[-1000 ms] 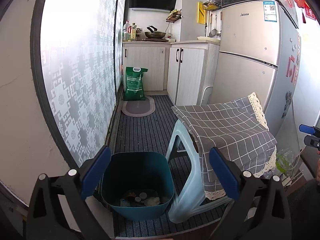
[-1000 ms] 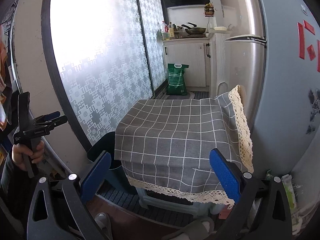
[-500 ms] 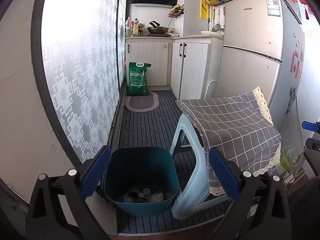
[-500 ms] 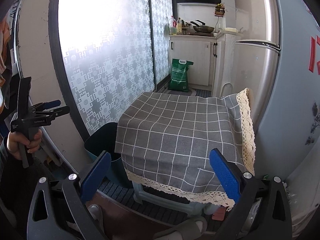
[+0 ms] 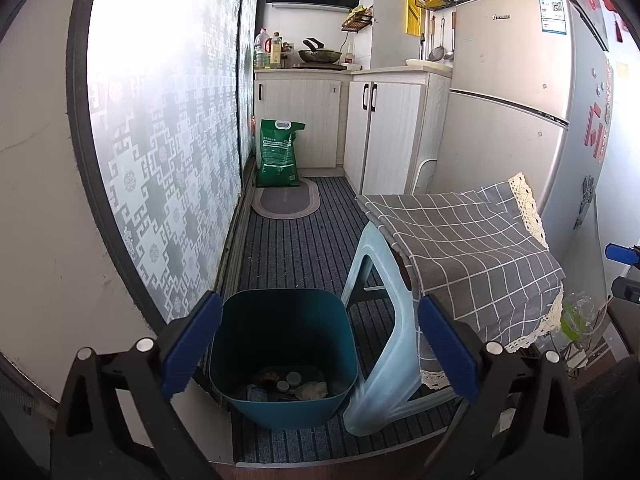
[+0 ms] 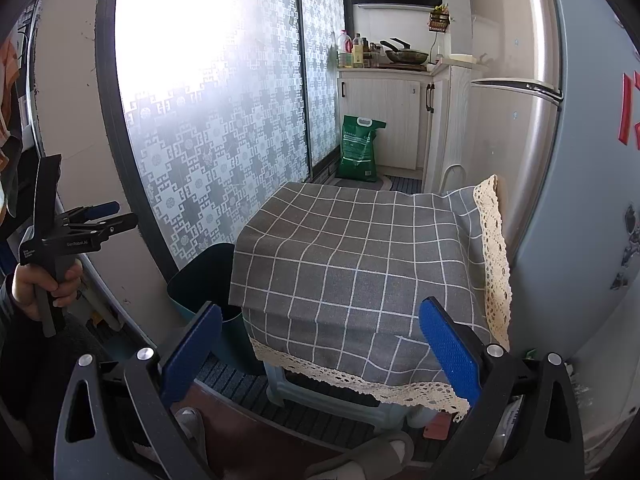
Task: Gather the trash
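Note:
A dark teal trash bin [image 5: 282, 354] stands on the striped floor mat beside a pale blue plastic stool [image 5: 380, 344]. Trash lies at its bottom: bottle caps and crumpled scraps [image 5: 292, 384]. My left gripper [image 5: 318, 350] is open and empty, held above and in front of the bin. My right gripper [image 6: 318, 350] is open and empty, facing the stool's grey checked cloth [image 6: 360, 280]. The bin's rim [image 6: 200, 276] shows left of the cloth in the right wrist view. The left gripper [image 6: 100, 220] also shows there, in a hand.
A fridge [image 5: 516, 120] stands right of the stool. White cabinets [image 5: 384, 128], a green sack [image 5: 280, 154] and an oval mat [image 5: 286, 200] lie beyond. A patterned glass door [image 5: 168, 140] lines the left. Clear plastic with green [image 5: 576, 316] sits by the fridge.
Both grippers have drawn slightly back and up, so the bin and stool sit a little lower and nearer the middle in view. Both stay open and empty.

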`<act>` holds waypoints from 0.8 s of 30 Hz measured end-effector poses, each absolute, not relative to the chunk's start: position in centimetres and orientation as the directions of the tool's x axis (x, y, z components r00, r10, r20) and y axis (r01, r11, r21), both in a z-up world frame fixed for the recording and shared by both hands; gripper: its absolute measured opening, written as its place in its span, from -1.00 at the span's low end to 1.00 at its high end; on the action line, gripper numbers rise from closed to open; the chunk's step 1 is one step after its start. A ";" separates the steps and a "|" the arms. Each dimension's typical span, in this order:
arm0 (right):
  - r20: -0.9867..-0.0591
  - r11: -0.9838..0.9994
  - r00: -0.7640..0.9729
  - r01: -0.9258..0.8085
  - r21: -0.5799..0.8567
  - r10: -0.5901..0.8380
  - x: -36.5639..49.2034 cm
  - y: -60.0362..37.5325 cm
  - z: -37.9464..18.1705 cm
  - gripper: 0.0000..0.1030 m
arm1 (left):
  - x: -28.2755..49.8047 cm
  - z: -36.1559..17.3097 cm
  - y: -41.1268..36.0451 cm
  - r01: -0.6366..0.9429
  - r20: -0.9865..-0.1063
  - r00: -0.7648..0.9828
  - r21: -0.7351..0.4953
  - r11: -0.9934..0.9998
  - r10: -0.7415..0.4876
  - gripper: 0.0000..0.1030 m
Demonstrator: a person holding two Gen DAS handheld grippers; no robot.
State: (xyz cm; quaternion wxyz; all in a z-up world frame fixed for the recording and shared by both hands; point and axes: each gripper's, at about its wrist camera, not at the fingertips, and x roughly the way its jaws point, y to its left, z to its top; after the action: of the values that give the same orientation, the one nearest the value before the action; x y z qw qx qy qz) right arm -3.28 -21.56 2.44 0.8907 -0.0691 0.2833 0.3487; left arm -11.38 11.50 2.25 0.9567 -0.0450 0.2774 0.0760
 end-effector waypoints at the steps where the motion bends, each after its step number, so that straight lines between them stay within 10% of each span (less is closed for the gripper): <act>1: -0.553 0.747 0.596 -0.660 0.074 0.582 -3.3 -21.6 2.4 0.93 | -11.4 2.2 11.5 -0.171 -0.538 0.835 -0.046 0.984 0.120 0.94; 24: -0.555 0.747 0.595 -0.660 0.075 0.581 -3.3 -21.4 2.5 0.94 | -11.5 2.2 11.7 -0.165 -0.543 0.832 -0.045 0.985 0.114 0.94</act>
State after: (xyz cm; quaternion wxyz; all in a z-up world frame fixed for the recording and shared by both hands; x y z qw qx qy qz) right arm -3.25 -21.42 2.46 0.8904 -0.0695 0.2844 0.3486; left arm -11.53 11.72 2.16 0.9560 -0.0451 0.2806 0.0731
